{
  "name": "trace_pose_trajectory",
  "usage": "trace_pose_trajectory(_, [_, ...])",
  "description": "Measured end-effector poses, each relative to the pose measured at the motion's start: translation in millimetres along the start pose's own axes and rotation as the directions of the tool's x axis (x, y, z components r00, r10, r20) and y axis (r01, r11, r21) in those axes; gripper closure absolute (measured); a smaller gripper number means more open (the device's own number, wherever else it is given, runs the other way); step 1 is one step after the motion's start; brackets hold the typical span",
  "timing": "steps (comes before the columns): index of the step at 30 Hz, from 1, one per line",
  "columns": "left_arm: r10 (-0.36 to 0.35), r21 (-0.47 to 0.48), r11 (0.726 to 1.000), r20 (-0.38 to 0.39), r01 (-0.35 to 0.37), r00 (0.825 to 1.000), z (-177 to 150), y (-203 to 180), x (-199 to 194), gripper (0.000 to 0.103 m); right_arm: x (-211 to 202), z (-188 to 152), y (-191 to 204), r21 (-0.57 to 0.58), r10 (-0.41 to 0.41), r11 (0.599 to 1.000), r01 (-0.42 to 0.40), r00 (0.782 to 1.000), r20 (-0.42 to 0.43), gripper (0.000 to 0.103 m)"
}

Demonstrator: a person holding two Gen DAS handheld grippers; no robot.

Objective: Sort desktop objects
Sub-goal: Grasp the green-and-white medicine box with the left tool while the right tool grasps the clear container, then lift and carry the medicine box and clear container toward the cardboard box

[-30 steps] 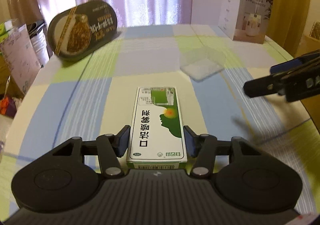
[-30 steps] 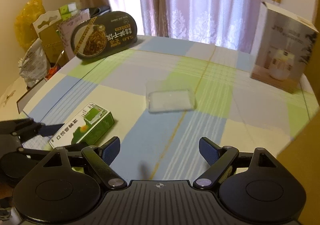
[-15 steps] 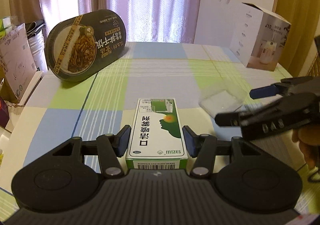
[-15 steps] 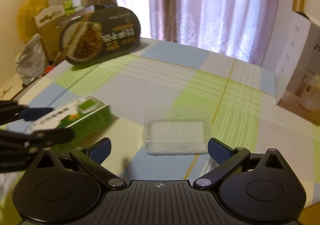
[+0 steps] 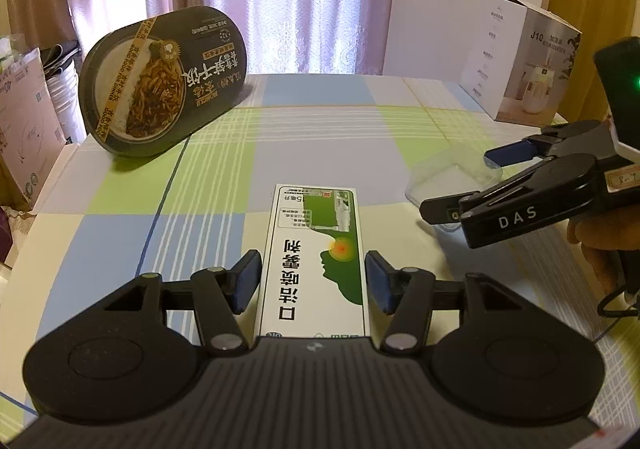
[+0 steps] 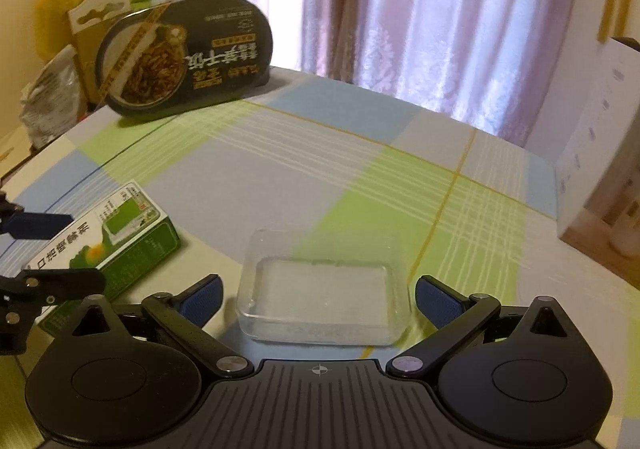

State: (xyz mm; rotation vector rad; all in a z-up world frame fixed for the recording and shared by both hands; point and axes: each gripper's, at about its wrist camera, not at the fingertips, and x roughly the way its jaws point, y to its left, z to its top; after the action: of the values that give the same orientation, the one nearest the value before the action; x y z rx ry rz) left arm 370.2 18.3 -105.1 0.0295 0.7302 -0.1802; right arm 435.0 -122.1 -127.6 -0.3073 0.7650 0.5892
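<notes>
Right gripper [image 6: 318, 301] has moved in over the clear plastic tray [image 6: 324, 289] since a second ago; tray now sits between its spread fingers, no contact visible. Left gripper [image 5: 313, 281] is unchanged: fingers straddle the green-and-white medicine box [image 5: 314, 261], slight gaps both sides, so apart, not clamped. Box lies flat on the checked tablecloth [image 5: 320, 145], tray just to its right. Black meal box [image 5: 160, 81] stays propped at the far left. Looks like both grasps are lined up, closing is next.
</notes>
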Motion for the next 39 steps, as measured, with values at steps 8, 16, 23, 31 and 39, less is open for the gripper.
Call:
trace_pose_trajectory(8, [0.008, 0.023, 1.0, -0.023, -0.007, 1.0, -3, -5, -3, 0.053, -21, -12, 20, -0.015, -0.045, 0.999, 0.044, 0.998, -0.039, 0.02])
trace_pose_trajectory(16, [-0.009, 0.015, 1.0, -0.091, 0.011, 0.996, -36, -24, -49, 0.053, -84, -62, 36, 0.132, -0.064, 0.988, 0.076, 0.994, -0.092, 0.02])
trace_pose_trajectory(23, [-0.048, 0.002, 0.999, -0.158, 0.049, 0.986, -91, -65, -120, 0.053, -185, -154, 76, 0.226, -0.044, 0.971, 0.073, 0.99, -0.131, 0.02])
trace_pose_trajectory(31, [-0.059, 0.079, 0.994, -0.181, 0.074, 0.982, -154, -108, -203, 0.053, -275, -229, 127, 0.195, -0.026, 0.979, 0.053, 0.991, -0.135, 0.02])
trace_pose_trajectory(39, [-0.025, 0.159, 0.986, -0.155, 0.05, 0.988, -168, -126, -218, 0.051, -296, -261, 133, 0.225, -0.013, 0.974, 0.036, 0.994, -0.104, 0.02])
